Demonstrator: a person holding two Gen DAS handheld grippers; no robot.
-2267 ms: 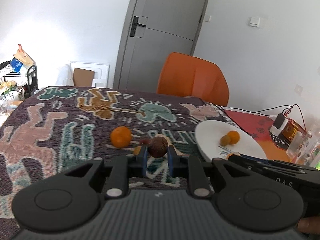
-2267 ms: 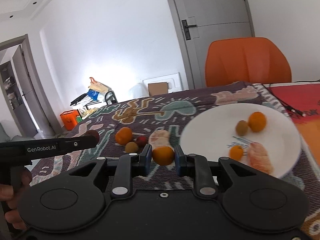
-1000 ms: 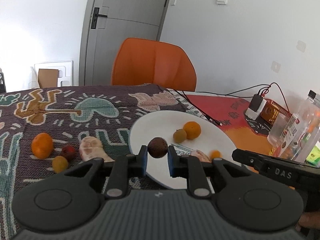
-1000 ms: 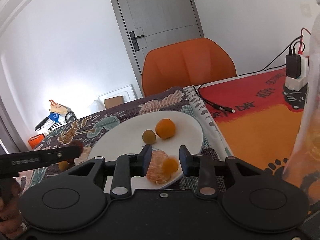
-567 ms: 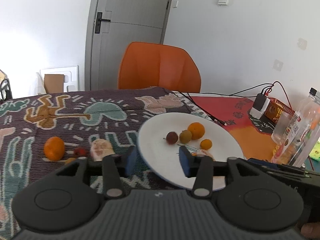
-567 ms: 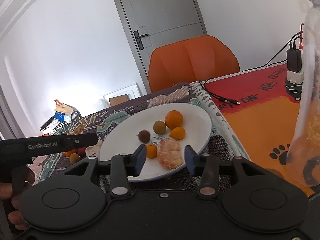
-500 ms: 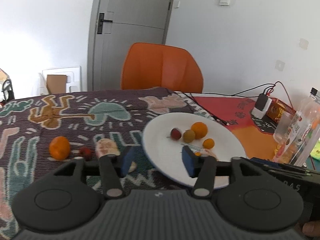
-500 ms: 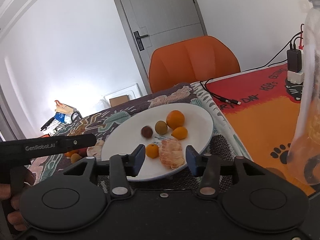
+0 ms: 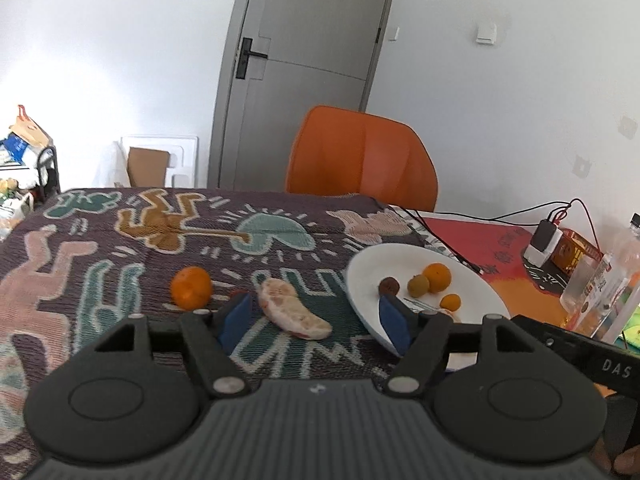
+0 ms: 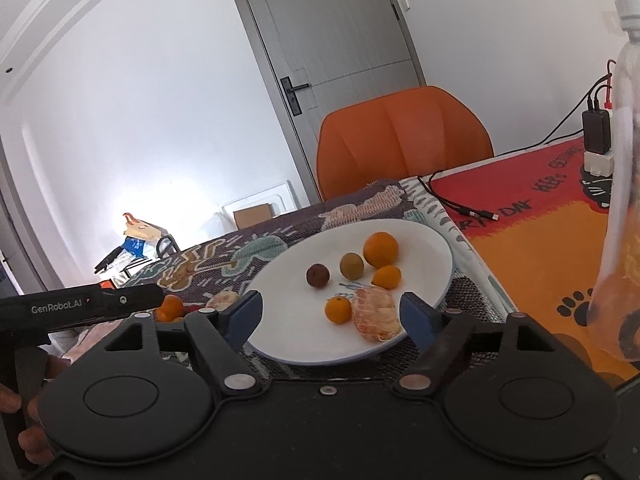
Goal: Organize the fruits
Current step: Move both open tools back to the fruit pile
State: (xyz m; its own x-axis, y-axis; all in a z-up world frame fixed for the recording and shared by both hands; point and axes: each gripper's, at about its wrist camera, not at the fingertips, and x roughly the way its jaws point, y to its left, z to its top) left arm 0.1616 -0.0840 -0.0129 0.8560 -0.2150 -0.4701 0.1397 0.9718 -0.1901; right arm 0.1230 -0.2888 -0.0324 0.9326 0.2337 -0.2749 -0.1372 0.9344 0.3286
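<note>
Where both grippers were gripping fruit before, left gripper (image 9: pixel 314 318) and right gripper (image 10: pixel 331 314) jaws are opening empty, brown fruit (image 10: pixel 318 275) now lying on plate (image 10: pixel 436 248) at ten o'clock of peeled segment (image 10: pixel 376 314).

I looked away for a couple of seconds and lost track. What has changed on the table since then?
The left gripper let go of the dark brown fruit, and the right gripper let go of a small orange fruit; both now lie on the white plate. Both grippers' jaws are opening, with nothing held. The orange and the peeled piece stayed on the cloth.
</note>
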